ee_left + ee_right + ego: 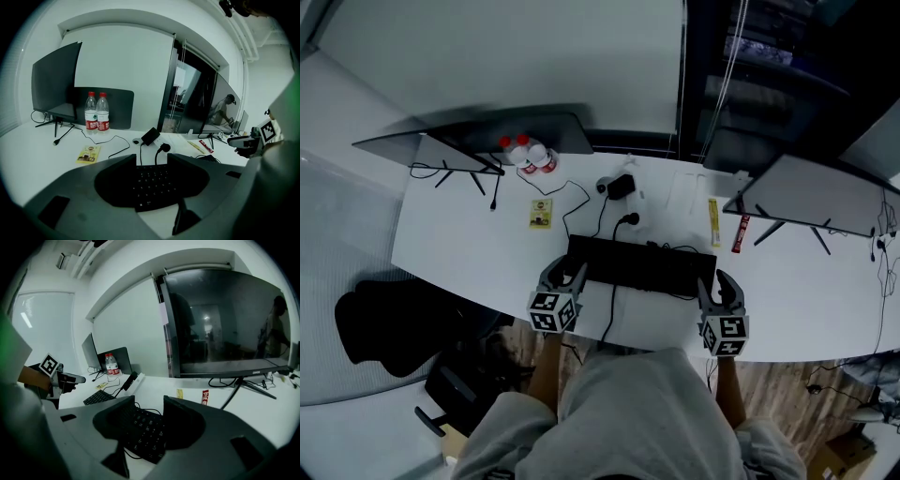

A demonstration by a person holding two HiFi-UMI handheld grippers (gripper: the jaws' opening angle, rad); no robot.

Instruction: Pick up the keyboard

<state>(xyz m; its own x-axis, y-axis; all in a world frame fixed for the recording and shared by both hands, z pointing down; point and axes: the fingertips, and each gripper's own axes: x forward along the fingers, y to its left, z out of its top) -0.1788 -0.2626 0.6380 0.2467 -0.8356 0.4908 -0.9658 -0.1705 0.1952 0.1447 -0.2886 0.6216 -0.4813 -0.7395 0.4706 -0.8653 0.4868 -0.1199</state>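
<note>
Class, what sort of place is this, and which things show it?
Probably an office workstation: a black keyboard, a large monitor on a stand, and cables across a white desk.

The left gripper (565, 275) and right gripper (717, 285) sit side by side, tilted slightly downward. Both sets of jaws stand apart.

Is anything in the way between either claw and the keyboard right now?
Nothing visible. The left claw sits at the left end of the keyboard and the right claw at its right end, both open with the keyboard just ahead of the jaws. A cable crosses the near edge of the table between them, clear of both.
</note>
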